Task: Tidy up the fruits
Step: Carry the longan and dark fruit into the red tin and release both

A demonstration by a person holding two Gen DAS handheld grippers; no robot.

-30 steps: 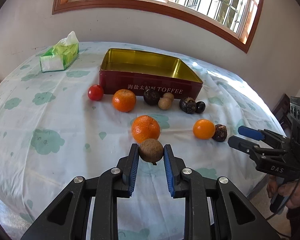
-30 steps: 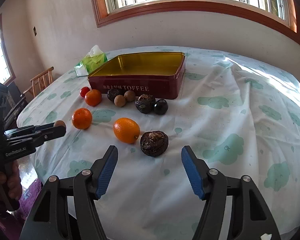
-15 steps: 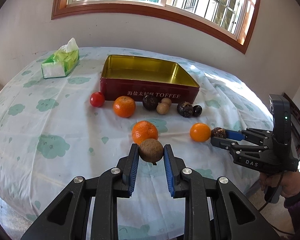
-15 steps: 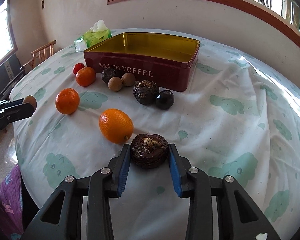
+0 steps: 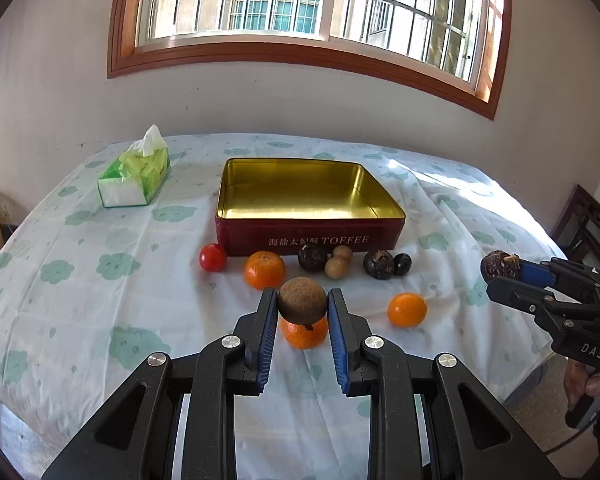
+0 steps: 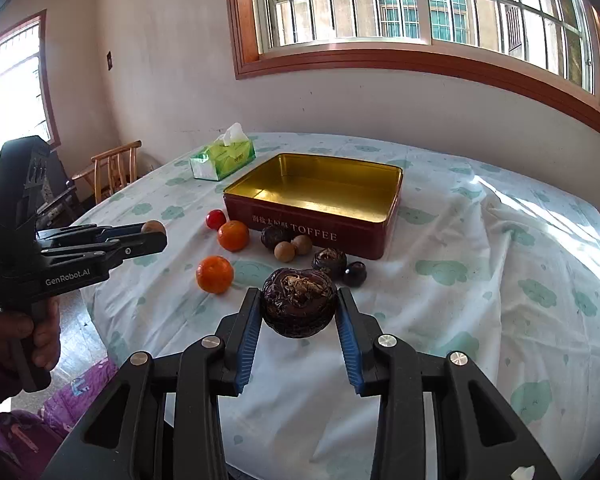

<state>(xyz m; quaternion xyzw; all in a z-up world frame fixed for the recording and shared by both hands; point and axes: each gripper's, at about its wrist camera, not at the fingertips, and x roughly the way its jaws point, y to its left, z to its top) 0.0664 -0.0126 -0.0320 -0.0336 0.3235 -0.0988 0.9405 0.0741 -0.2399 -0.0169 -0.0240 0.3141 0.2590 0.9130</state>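
Lying under everything, a cloud-print tablecloth (image 5: 100, 280). Sitting open near its middle, the red toffee tin (image 5: 312, 236), bare inside. Pinching a dark wrinkled fruit (image 6: 299, 304) clear of the cloth, the right gripper (image 6: 299, 320), closed on it. Squeezing a small brown fruit (image 5: 302, 301) above an orange (image 5: 304, 334), the left gripper (image 5: 302, 320).

The tin (image 5: 312, 236) is dark red outside with pale lettering and glossy gold inside, standing on a white tablecloth (image 5: 100, 300) printed with pale green clouds. Nearby lie bright orange mandarins (image 5: 264, 269), a red tomato (image 5: 213, 257) and a green-and-white tissue pack (image 5: 134, 178).
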